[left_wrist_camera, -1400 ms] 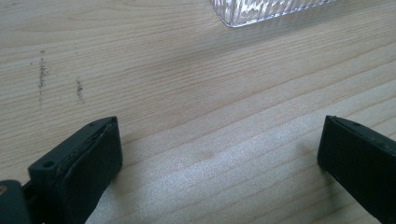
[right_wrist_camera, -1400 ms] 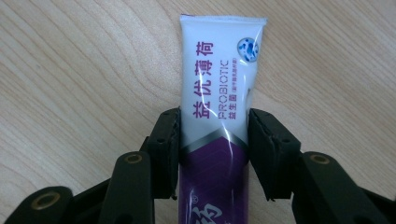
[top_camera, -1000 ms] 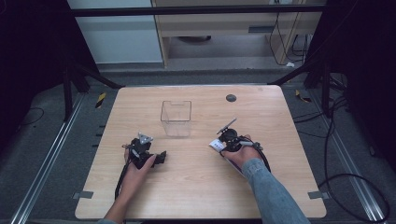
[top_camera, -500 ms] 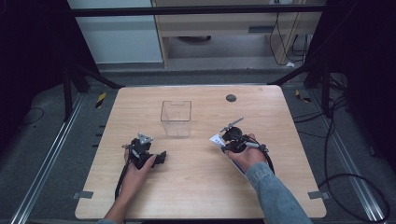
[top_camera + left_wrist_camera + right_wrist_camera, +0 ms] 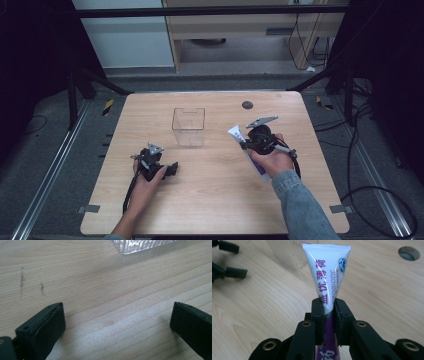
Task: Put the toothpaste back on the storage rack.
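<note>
Right gripper (image 5: 328,312) clamped on white-and-purple toothpaste tube (image 5: 327,277), jaws just closed on it, tube held right of clear plastic box (image 5: 189,126). Left gripper (image 5: 117,322) stood apart, nothing between, on wooden table (image 5: 215,200) near box's lower left.

Lab: framed test table (image 5: 215,210), cables (image 5: 370,195)

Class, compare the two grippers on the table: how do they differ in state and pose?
The right gripper is shut on the toothpaste tube; the left gripper is open with nothing between its fingers. The right is lifted above the table; the left sits low by the clear container. Both have black fingers.
</note>
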Available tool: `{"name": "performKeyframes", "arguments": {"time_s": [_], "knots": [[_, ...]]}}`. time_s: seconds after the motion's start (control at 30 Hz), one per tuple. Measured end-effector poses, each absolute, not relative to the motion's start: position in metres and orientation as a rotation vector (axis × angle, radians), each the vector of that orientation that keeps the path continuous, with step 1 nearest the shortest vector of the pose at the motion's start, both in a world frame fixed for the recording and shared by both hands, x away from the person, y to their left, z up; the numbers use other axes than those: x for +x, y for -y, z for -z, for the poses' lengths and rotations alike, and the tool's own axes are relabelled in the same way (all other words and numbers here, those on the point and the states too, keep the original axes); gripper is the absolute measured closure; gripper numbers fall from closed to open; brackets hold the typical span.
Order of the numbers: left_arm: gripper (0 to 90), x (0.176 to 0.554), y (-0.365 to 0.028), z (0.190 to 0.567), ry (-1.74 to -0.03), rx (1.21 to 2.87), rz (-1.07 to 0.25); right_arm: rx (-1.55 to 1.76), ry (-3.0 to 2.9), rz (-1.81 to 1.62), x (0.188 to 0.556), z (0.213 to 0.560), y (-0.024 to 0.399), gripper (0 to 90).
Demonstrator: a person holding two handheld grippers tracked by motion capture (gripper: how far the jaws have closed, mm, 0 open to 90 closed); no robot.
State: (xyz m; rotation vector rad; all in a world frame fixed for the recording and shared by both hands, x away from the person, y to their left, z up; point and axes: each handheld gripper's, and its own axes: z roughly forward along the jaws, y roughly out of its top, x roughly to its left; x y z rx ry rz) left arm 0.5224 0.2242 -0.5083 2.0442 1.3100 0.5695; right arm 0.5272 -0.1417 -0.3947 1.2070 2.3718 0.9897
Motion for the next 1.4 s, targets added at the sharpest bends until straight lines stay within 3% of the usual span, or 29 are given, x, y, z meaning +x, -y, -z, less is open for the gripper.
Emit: {"name": "performKeyframes", "arguments": {"time_s": [1.4], "knots": [[0.0, 0.525, -0.224, 0.508, -1.306, 2.044, -0.567, 1.14, -2.074, -1.313, 0.571, 0.334, 0.11, 79.5]]}}
